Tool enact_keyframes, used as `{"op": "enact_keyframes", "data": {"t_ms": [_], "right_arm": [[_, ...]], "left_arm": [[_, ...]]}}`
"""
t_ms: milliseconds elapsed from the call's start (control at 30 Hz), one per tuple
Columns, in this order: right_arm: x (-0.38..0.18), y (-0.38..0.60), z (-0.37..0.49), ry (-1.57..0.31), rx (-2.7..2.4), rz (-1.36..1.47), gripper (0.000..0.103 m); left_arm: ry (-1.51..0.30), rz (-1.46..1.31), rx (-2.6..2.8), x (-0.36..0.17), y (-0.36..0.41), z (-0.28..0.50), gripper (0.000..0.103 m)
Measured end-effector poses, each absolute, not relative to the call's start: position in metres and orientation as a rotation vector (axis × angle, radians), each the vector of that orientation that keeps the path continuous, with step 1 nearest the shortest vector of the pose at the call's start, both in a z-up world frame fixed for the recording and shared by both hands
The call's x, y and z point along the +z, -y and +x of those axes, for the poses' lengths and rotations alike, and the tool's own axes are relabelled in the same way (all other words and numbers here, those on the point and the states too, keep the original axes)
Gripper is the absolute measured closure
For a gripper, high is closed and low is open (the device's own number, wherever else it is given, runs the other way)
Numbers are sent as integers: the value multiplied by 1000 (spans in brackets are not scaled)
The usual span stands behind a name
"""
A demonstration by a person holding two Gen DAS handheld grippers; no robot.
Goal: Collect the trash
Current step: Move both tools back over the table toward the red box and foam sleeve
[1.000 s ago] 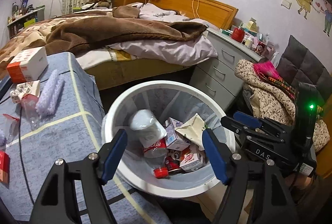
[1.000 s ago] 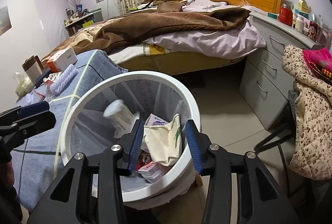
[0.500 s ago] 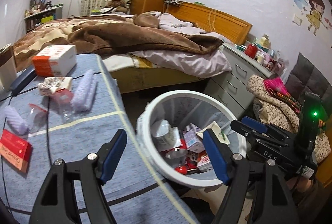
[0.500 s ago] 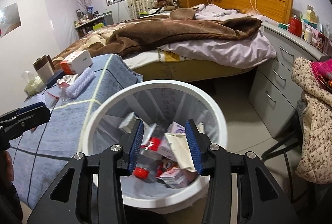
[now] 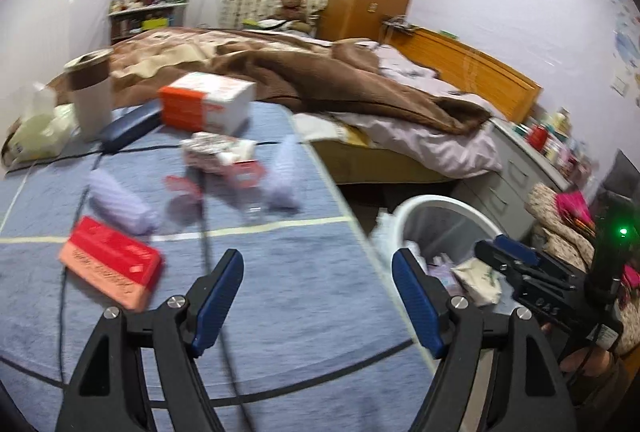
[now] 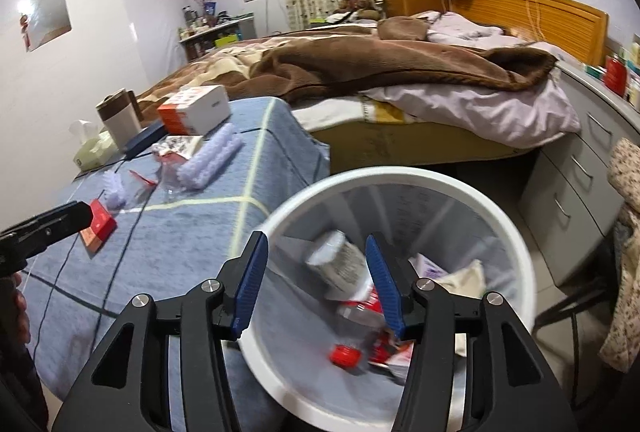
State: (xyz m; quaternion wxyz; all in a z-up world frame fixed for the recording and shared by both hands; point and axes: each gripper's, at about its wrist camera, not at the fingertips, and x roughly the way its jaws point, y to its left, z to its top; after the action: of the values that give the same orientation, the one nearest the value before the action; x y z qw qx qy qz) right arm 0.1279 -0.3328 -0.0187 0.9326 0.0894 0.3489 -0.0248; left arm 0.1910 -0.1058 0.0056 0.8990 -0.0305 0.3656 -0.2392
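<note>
Left wrist view: the left gripper hangs with its jaws spread wide and empty over the blue-covered tabletop. A red flat box lies left of it, long axis running from upper left to lower right. The white trash bin stands just beside the tabletop's right edge.

Right wrist view: the right gripper hovers above the trash bin, jaws apart, gripping nothing. Inside, a plastic bottle lies tilted, its red cap pointing toward the camera, base up and away.
</note>
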Motion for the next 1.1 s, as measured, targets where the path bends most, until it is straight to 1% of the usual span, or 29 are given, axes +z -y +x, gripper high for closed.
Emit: {"op": "enact_keyframes", "data": {"t_ms": [167, 333, 600, 633, 700, 800, 900, 1100], "right_arm": [[-20, 316, 149, -727, -6, 189, 50], [-23, 302, 178, -750, 27, 229, 49], [-31, 279, 224, -781, 76, 233, 48], [-32, 277, 231, -787, 82, 240, 48], [-36, 275, 242, -802, 89, 257, 48], [-39, 269, 257, -818, 95, 243, 47], [-44, 265, 270, -842, 105, 244, 40], [-49, 266, 291, -870, 113, 262, 39]], "left_arm": [[-760, -92, -384, 0, 66, 205, 24], [-804, -142, -291, -14, 29, 221, 23], [-852, -224, -131, -36, -22, 243, 19], [-858, -234, -111, -39, -27, 246, 16], [-876, -264, -83, -44, -37, 252, 15], [-887, -304, -81, -49, -42, 261, 15], [-914, -314, -79, -56, -40, 271, 15], [-942, -317, -73, -61, -28, 290, 15]]}}
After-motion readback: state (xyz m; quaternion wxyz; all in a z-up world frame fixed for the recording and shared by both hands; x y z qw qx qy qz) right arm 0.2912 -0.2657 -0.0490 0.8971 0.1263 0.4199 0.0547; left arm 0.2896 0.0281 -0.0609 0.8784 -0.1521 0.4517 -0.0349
